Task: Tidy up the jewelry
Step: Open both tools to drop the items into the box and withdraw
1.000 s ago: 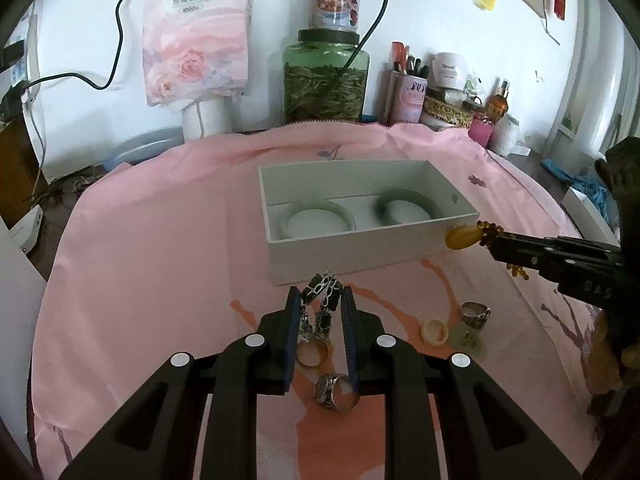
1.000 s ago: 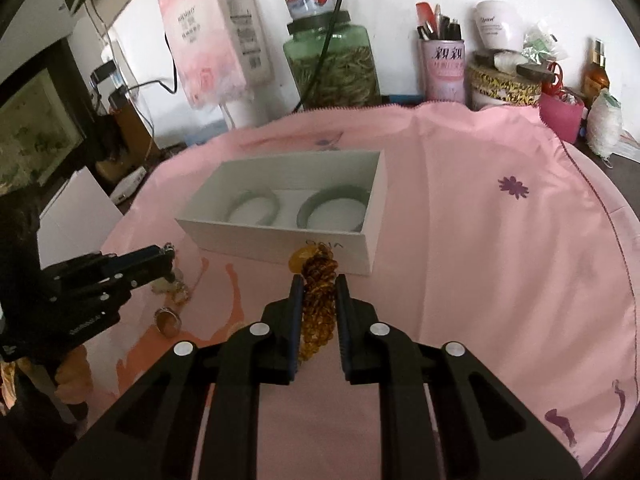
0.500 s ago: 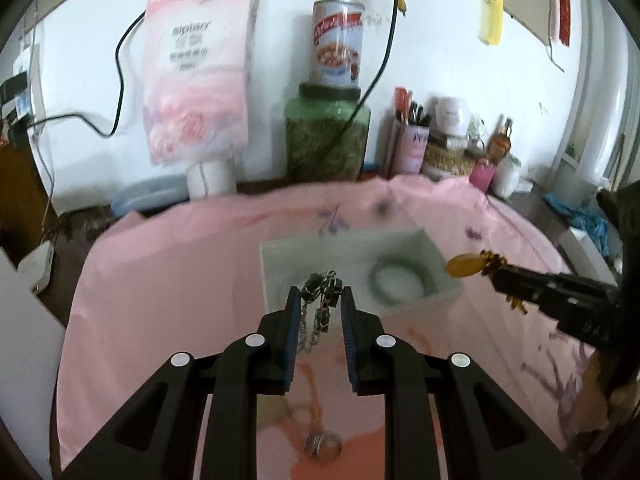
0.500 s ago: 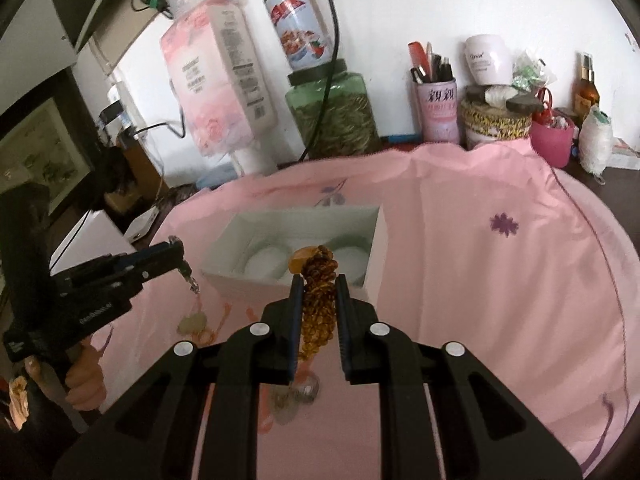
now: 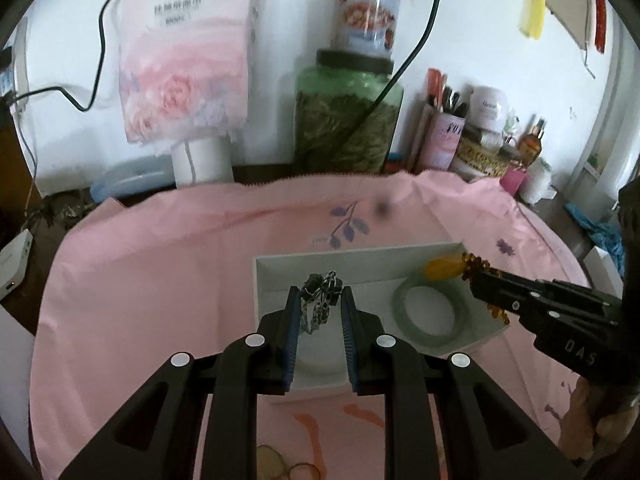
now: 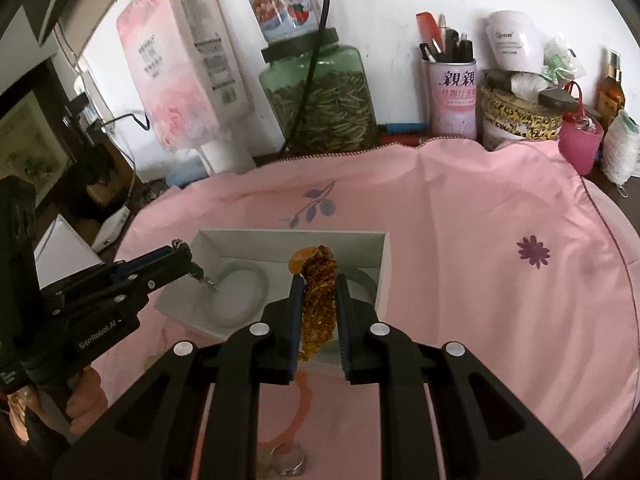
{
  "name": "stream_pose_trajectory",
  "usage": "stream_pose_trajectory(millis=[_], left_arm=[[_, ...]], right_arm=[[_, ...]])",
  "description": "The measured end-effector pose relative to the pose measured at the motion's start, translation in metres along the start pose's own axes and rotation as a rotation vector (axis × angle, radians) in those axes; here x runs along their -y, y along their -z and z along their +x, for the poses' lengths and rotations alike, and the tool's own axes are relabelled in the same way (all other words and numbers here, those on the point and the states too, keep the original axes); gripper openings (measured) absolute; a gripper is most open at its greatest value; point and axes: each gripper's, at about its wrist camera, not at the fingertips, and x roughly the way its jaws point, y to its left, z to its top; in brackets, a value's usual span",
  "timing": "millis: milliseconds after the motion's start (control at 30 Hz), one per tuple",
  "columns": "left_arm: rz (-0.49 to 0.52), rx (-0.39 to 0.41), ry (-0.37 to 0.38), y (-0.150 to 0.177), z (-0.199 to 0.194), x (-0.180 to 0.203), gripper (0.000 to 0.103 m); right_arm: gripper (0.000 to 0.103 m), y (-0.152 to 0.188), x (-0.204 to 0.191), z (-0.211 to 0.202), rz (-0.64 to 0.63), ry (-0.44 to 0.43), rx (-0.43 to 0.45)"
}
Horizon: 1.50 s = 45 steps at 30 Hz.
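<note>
Jewelry in mid-sort: a tangled silver chain with dark links (image 5: 320, 300) hangs clamped between the blue-padded jaws of the left gripper (image 5: 319, 305), while a bunched strand of small amber beads with one large yellow-orange bead (image 6: 318, 292) is pinched in the closed right gripper (image 6: 318, 300). Both loads hang above a shallow white rectangular cardboard box (image 5: 280, 276), the chain over its left half, the amber strand over its right half, where a pale green jade bangle (image 5: 428, 316) lies flat; a second pale bangle (image 6: 240, 292) lies in the left half. Both strands look light, limp and prone to snagging or slipping out in a loop, so a grip on a gathered bunch, as here, seems safest; the bangles are rigid and likely brittle, best taken across the band. The box sits near the middle of a pink cloth with purple flower prints (image 6: 480, 280) that covers the table. Two rings (image 5: 288, 468) lie at the cloth's near edge. A second ago both grippers hung short of the box's near wall, close over the rings; they have since carried their loads forward over the box, the jaws unchanged.
</note>
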Motion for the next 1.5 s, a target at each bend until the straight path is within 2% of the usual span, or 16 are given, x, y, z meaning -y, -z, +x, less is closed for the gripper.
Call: stream_pose_trajectory(millis=[100, 133, 167, 400, 433, 500, 567, 600, 667, 767, 867, 1000, 1200, 1333, 1500], left_arm=[[0.005, -0.026, 0.019, 0.003, 0.007, 0.001, 0.023], [0.003, -0.024, 0.016, 0.003, 0.007, 0.001, 0.034], [0.006, -0.015, 0.006, 0.004, 0.006, 0.001, 0.047], [0.003, 0.028, -0.02, 0.003, -0.01, 0.001, 0.052], [-0.001, 0.038, -0.034, 0.003, -0.015, 0.001, 0.057], [-0.011, 0.057, -0.051, 0.005, -0.026, -0.002, 0.065], [-0.02, 0.066, -0.055, 0.009, -0.037, -0.004, 0.073], [-0.022, 0.066, -0.06, 0.013, -0.042, -0.006, 0.075], [-0.018, 0.062, -0.085, 0.023, -0.05, -0.01, 0.082], [-0.012, 0.048, -0.148, 0.042, -0.057, -0.021, 0.088], [-0.035, 0.024, -0.179, 0.064, -0.056, -0.042, 0.089], [-0.034, -0.026, -0.174, 0.078, -0.047, -0.058, 0.089], [0.069, -0.019, -0.156, 0.079, -0.043, -0.046, 0.089], [0.124, -0.053, -0.112, 0.083, -0.037, -0.043, 0.088], [0.17, -0.114, -0.098, 0.088, -0.026, -0.051, 0.088]], right_arm=[[0.026, 0.001, 0.001, 0.005, -0.007, 0.012, -0.002], [0.036, 0.002, 0.003, 0.005, -0.006, 0.017, 0.0], [0.037, 0.002, 0.005, 0.005, -0.002, 0.016, 0.008], [0.037, 0.001, 0.004, -0.01, 0.01, 0.002, 0.04], [0.037, 0.002, 0.002, -0.016, 0.01, -0.001, 0.048], [0.044, 0.006, -0.001, -0.027, 0.009, -0.008, 0.067], [0.067, 0.013, -0.005, -0.041, 0.003, 0.0, 0.096], [0.07, 0.017, -0.007, -0.047, -0.002, 0.01, 0.109], [0.084, 0.027, -0.009, -0.057, -0.014, 0.031, 0.124], [0.094, 0.046, -0.004, -0.067, 0.002, 0.03, 0.15], [0.095, 0.066, 0.006, -0.067, 0.049, 0.004, 0.163], [0.095, 0.077, 0.013, -0.051, 0.048, 0.033, 0.105], [0.095, 0.074, 0.008, -0.052, -0.036, 0.1, 0.137], [0.095, 0.076, 0.012, -0.045, -0.003, 0.059, 0.095], [0.095, 0.078, 0.011, -0.049, 0.005, 0.06, 0.109]])
